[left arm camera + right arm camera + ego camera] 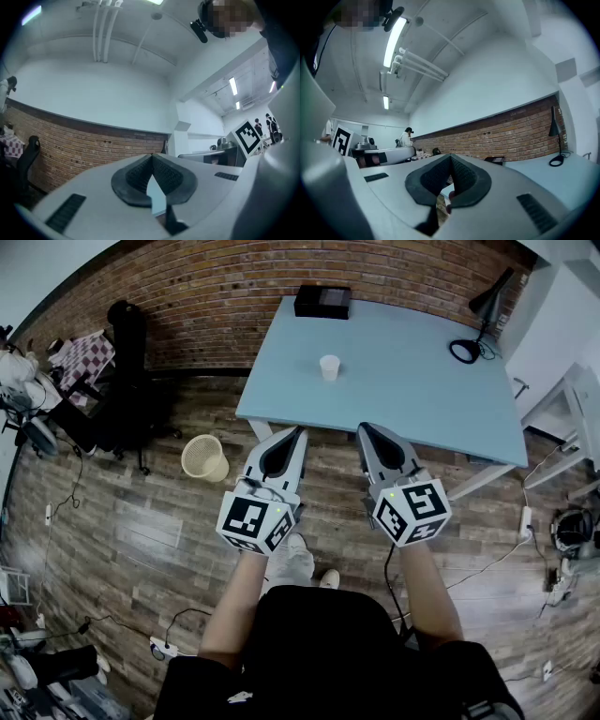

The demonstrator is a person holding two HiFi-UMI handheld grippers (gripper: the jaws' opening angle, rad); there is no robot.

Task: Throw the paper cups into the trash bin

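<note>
My left tongs (296,433) and right tongs (367,429) are closed tight, holding nothing. They point at the paper cup (329,367), ready to reach.

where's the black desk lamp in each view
Head view: the black desk lamp stands top right, at the far right corner of the light blue table.
Left gripper view: not in it.
Right gripper view: the lamp is at the far right edge.
Shared landmark: the red brick wall, in all three.
</note>
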